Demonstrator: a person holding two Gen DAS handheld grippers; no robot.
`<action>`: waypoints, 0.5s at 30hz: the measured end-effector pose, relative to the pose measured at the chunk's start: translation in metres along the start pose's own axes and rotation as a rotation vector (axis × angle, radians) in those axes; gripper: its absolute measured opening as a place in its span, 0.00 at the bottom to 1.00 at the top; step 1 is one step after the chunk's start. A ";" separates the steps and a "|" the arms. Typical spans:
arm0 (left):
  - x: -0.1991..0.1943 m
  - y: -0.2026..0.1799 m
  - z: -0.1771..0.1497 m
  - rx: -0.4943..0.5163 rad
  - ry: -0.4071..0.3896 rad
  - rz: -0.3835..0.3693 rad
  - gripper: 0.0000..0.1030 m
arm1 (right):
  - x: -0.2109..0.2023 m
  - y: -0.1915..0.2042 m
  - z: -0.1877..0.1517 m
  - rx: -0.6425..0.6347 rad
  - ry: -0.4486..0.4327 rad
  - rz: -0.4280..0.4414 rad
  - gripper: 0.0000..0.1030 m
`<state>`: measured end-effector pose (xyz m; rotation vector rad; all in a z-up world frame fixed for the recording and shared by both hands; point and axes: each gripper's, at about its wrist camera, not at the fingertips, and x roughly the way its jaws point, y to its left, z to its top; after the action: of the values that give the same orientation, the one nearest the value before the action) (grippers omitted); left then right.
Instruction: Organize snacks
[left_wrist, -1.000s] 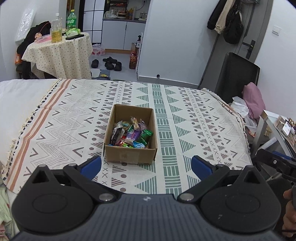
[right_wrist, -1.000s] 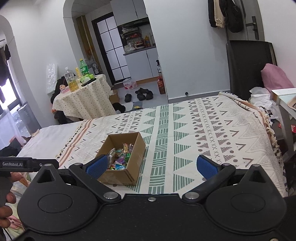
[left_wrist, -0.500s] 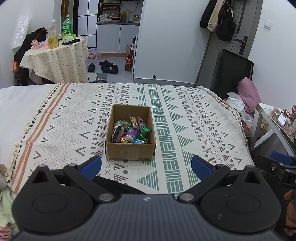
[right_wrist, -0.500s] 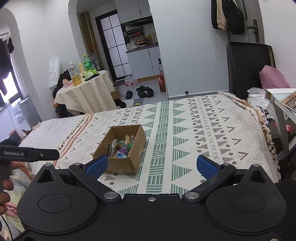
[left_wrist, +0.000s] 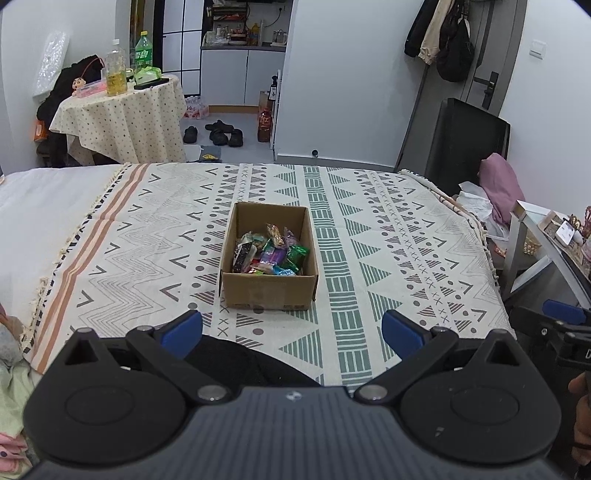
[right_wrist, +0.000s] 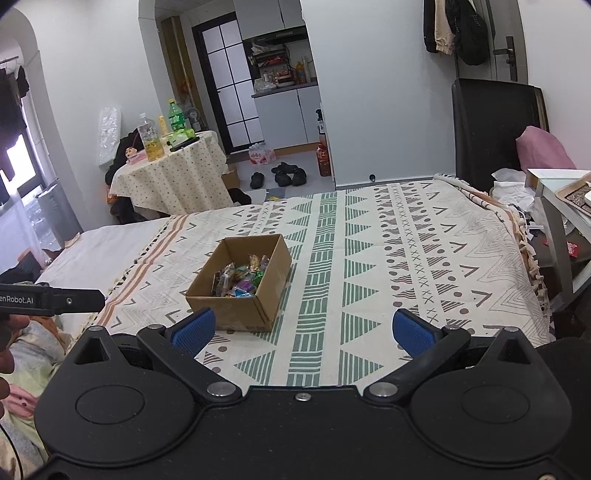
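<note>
An open cardboard box (left_wrist: 269, 291) (right_wrist: 236, 312) sits in the middle of a patterned bedspread (left_wrist: 399, 258) (right_wrist: 424, 258). Several wrapped snacks (left_wrist: 271, 254) (right_wrist: 240, 278) in mixed colours lie piled inside it. My left gripper (left_wrist: 291, 334) hangs open just short of the box's near wall, nothing between its blue pads. My right gripper (right_wrist: 301, 332) is open too, held back from the bed's near edge, with the box ahead and to its left. The right gripper's tip (left_wrist: 561, 314) shows at the left view's right edge; the left gripper's body (right_wrist: 51, 301) shows at the right view's left edge.
A round table (left_wrist: 122, 110) with bottles stands beyond the bed at the left. Shoes (left_wrist: 218, 134) lie on the floor by the kitchen doorway. A black chair (left_wrist: 469, 144) and a pink cushion (left_wrist: 502, 188) sit at the right, beside a white side table (right_wrist: 554, 206).
Both grippers have drawn back and risen slightly from the bed, so the box looks smaller and farther away. Both stay open and the box has not moved.
</note>
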<state>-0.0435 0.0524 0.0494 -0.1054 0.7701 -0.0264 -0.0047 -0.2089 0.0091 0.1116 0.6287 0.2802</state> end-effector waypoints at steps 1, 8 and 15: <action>-0.001 -0.001 -0.001 0.008 -0.003 0.009 1.00 | 0.000 0.000 0.000 -0.001 0.000 -0.003 1.00; -0.004 -0.004 -0.001 0.019 -0.004 -0.001 1.00 | 0.002 -0.003 -0.001 0.014 0.013 -0.002 1.00; -0.004 -0.007 -0.002 0.024 0.005 -0.010 1.00 | 0.004 -0.001 -0.003 0.001 0.024 -0.007 1.00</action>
<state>-0.0475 0.0457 0.0512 -0.0861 0.7745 -0.0453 -0.0030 -0.2085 0.0040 0.1073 0.6530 0.2744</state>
